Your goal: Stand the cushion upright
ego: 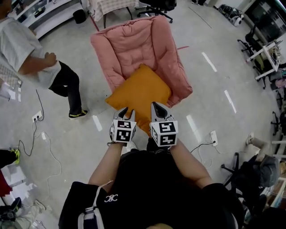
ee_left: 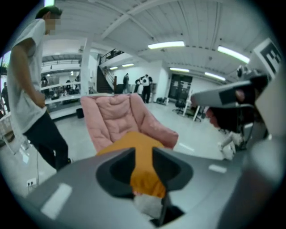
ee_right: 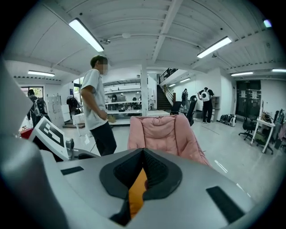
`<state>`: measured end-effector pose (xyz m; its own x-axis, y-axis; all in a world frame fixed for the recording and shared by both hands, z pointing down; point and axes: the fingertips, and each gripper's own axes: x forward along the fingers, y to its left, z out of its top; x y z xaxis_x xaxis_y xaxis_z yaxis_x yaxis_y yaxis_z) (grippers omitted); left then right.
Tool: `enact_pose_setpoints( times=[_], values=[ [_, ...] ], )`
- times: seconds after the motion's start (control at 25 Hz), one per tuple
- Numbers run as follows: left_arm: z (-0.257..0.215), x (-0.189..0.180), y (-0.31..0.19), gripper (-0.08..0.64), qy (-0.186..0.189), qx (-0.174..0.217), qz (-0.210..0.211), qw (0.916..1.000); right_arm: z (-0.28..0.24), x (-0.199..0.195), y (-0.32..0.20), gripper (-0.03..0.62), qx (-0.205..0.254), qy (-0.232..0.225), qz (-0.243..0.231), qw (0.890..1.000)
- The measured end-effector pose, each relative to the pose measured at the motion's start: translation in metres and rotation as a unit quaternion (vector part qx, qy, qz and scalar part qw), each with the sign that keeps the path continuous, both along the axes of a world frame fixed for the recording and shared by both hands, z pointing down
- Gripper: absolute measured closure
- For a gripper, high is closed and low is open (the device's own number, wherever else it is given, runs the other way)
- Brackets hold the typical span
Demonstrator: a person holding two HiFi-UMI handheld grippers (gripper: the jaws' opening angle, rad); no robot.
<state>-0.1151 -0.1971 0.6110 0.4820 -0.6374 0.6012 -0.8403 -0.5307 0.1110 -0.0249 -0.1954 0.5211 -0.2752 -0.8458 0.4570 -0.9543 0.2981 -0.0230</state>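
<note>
**Surroundings.** A pink padded armchair (ego: 134, 44) stands on a pale floor. A standing person (ego: 40, 58) in a white shirt and dark trousers is to its left, well apart from it. Loose cables (ego: 35, 129) and a power strip (ego: 213, 136) lie on the floor on either side of the operator. An office chair (ego: 156, 6) stands beyond the armchair. Nothing lies between the grippers and the seat.

**Task item.** The orange cushion (ego: 139, 91) lies flat on the armchair seat, not upright. It looks roughly square and is turned like a diamond. Its long diagonal runs from the chair back towards the operator, and the near corner overhangs the seat front.

**Grippers.** The left gripper (ego: 124, 110) is at the cushion's near-left edge and the right gripper (ego: 157, 107) at its near-right edge, the two close together.

**View differences.**
- **Left gripper view:** The left gripper (ee_left: 143, 151) has its jaws part-way apart, and cushion (ee_left: 132, 142) fabric fills the gap from pad to pad. The armchair (ee_left: 116, 116) rises behind, and the standing person (ee_left: 31, 89) is at left.
- **Right gripper view:** The right gripper (ee_right: 143, 152) has its jaws almost together, pinching a thin strip of cushion (ee_right: 136, 192). The armchair (ee_right: 165, 129) back stands upright ahead.
- **Both gripper views only:** Distant people (ee_right: 205, 100) and a staircase (ee_right: 163, 91) appear across the hall. The head view shows neither.
</note>
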Motion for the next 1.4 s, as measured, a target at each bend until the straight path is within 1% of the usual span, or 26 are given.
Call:
enact_pose_setpoints(
  times=[0.12,0.24,0.36,0.48,0.6,0.64,0.76,0.92,1.08,1.2,1.28,1.4],
  values=[
    [0.019,0.007,-0.01,0.424,-0.006,-0.021,0.0,0.9998,0.002,0.011,-0.016,0.598,-0.004,0.002,-0.007,1.0],
    [0.034,0.01,-0.012,0.405,-0.014,-0.045,-0.002,0.9989,0.004,0.017,-0.025,0.598,-0.008,0.001,-0.012,1.0],
    [0.056,0.02,-0.008,0.373,-0.027,-0.071,0.011,0.997,0.012,0.025,-0.029,0.598,-0.018,-0.001,-0.017,1.0],
    [0.08,0.027,-0.009,0.325,-0.04,-0.099,0.024,0.994,0.019,0.03,-0.035,0.598,-0.027,0.0,-0.021,0.999],
    [0.099,0.029,-0.012,0.298,-0.06,-0.117,0.033,0.9908,0.023,0.038,-0.037,0.598,-0.036,-0.001,-0.021,0.999],
    [0.105,0.029,-0.014,0.278,-0.067,-0.12,0.032,0.9901,0.025,0.042,-0.038,0.598,-0.039,-0.002,-0.02,0.999],
    [0.122,0.028,-0.023,0.249,-0.097,-0.119,0.033,0.9875,0.033,0.059,-0.039,0.598,-0.048,0.0,-0.011,0.999],
    [0.148,0.027,-0.032,0.204,-0.133,-0.135,0.042,0.981,0.045,0.077,-0.043,0.598,-0.059,0.008,0.004,0.998],
    [0.17,0.021,-0.04,0.206,-0.163,-0.153,0.033,0.9742,0.052,0.09,-0.048,0.598,-0.066,0.013,0.01,0.998],
    [0.178,0.022,-0.042,0.228,-0.159,-0.172,0.034,0.9716,0.054,0.097,-0.051,0.598,-0.069,0.014,0.011,0.997],
    [0.182,0.022,-0.042,0.268,-0.155,-0.185,0.036,0.9698,0.056,0.102,-0.052,0.598,-0.071,0.013,0.014,0.997],
    [0.18,0.025,-0.044,0.354,-0.15,-0.192,0.034,0.9692,0.057,0.109,-0.054,0.598,-0.077,0.008,0.021,0.997]
  ],
)
